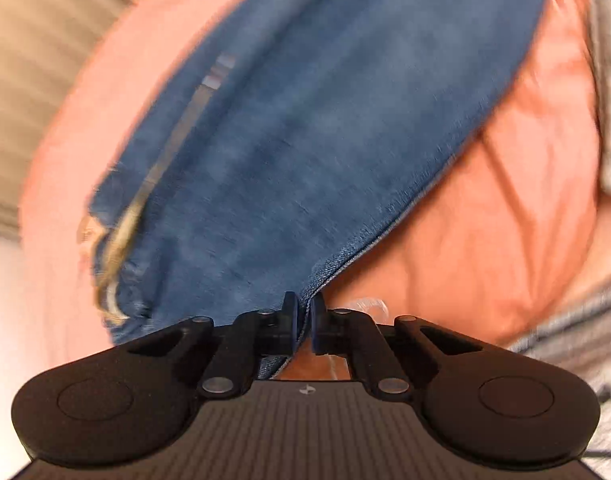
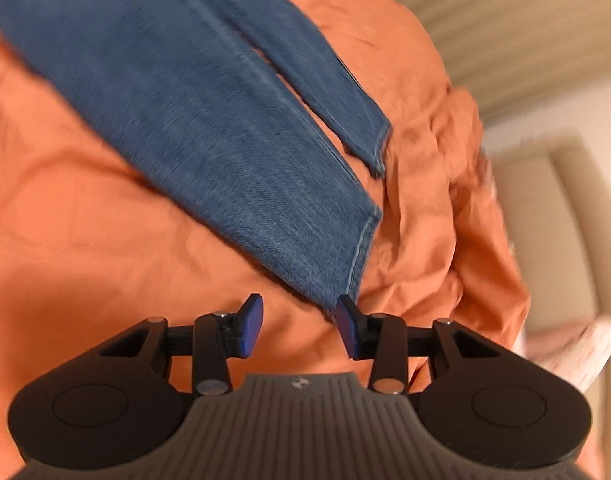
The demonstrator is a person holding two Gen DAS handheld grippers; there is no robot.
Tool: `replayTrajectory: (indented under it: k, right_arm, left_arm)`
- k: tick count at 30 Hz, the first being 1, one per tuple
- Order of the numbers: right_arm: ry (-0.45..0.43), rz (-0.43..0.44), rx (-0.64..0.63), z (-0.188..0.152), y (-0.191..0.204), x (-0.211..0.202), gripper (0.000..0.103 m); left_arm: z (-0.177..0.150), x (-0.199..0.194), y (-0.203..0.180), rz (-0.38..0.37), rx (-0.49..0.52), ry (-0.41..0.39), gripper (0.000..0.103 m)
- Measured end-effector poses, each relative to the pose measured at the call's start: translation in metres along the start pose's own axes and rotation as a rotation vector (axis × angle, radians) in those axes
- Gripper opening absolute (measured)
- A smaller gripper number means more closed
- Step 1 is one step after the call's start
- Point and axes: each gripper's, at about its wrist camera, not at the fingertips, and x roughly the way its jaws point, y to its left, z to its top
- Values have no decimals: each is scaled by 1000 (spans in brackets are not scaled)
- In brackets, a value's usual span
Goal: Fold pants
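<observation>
Blue jeans lie on an orange sheet. In the left wrist view my left gripper is shut on the jeans' edge near the waist, with denim pinched between its pads. The waistband and a label show at the left. In the right wrist view the two legs stretch away toward the upper left; the nearer leg's hem ends just at my right gripper. That gripper is open, its right pad touching the hem corner.
The orange sheet covers a bed. A grey striped cloth lies at the right of the left wrist view. Beige wall and furniture stand beyond the bed's right edge, with a light cloth below.
</observation>
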Motion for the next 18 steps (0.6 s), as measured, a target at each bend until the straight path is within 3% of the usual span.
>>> replayTrajectory:
  k: [5, 10, 13, 14, 18]
  right_arm:
    - [-45, -86, -182, -5, 28, 20, 37]
    - [-43, -153, -233, -7, 38, 41, 34]
    - [-46, -212, -246, -7, 41, 51, 18]
    - [-51, -234, -238, -6, 40, 53, 2]
    - [-86, -280, -166, -1, 27, 50, 0]
  left_arm:
    - [9, -32, 26, 62, -181, -130, 5]
    - [17, -48, 36, 95, -254, -172, 5]
    - [21, -53, 39, 109, -276, -186, 5]
    - [22, -55, 40, 113, -281, -188, 5]
    - [35, -54, 51, 132, -307, -205, 5]
